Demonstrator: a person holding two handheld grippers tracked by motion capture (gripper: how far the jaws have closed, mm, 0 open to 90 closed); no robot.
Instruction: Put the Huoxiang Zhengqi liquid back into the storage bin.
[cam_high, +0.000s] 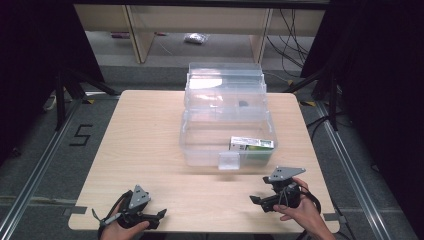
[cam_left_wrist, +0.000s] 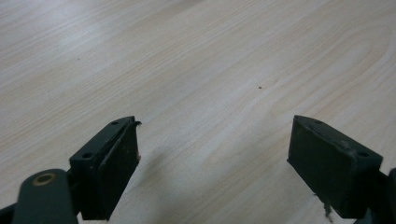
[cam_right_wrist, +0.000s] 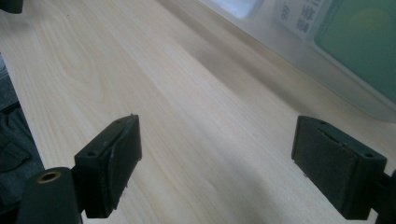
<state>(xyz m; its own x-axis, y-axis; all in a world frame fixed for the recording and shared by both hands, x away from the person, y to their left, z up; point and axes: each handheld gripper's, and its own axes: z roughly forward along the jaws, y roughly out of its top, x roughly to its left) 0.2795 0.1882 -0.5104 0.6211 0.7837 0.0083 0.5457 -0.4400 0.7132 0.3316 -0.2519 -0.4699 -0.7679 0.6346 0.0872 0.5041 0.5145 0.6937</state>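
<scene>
on the wooden table (cam_high: 150, 150), with both the left gripper (cam_high: 161, 214) and right gripper (cam_high: 253, 200) released and empty, approach the clear storage box (cam_high: 200, 145) squarely at its near latch (cam_high: 229, 161).

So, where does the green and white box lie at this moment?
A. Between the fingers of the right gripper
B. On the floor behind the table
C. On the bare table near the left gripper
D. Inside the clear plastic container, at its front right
D: the green and white box lies inside the clear plastic container, against its front right wall.
</scene>
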